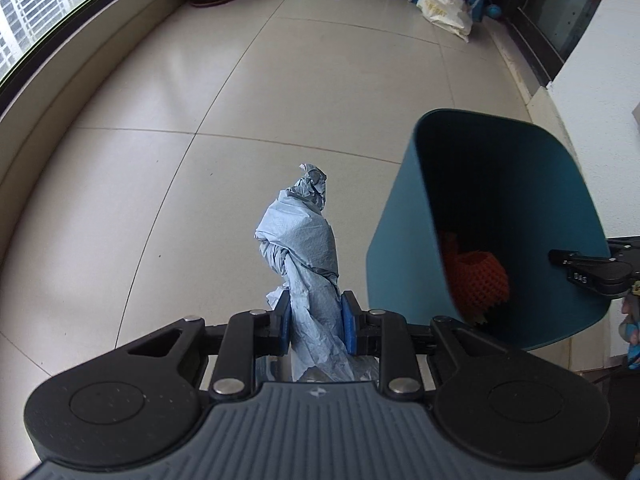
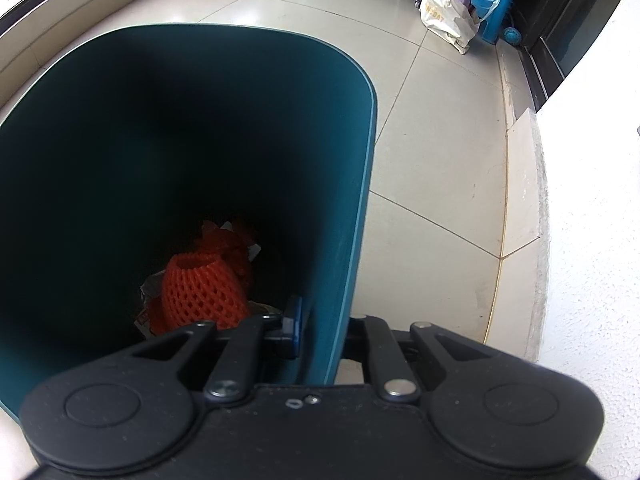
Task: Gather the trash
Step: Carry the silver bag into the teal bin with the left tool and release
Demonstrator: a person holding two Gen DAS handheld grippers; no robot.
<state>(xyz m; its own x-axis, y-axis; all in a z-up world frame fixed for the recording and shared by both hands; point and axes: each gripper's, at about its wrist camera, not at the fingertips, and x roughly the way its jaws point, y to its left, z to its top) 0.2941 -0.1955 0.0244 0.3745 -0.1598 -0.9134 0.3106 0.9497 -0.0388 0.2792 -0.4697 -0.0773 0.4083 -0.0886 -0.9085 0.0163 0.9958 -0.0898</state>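
Trash here is a twisted wad of blue paper (image 1: pixel 308 264), pinched at its lower part between the pads of the left gripper (image 1: pixel 315 322), just left of the bin (image 1: pixel 404 248). It looks light, soft and crushable, so a squeeze around its bunched middle should hold. The right gripper (image 2: pixel 320 332) is clamped on the bin's wall, one finger inside, one outside. Orange foam netting (image 2: pixel 204 288) lies at the bottom. Beyond spreads a smooth, glossy tiled floor (image 1: pixel 200 100), a window (image 1: pixel 40 8) and a shopping bag (image 1: pixel 444 8).
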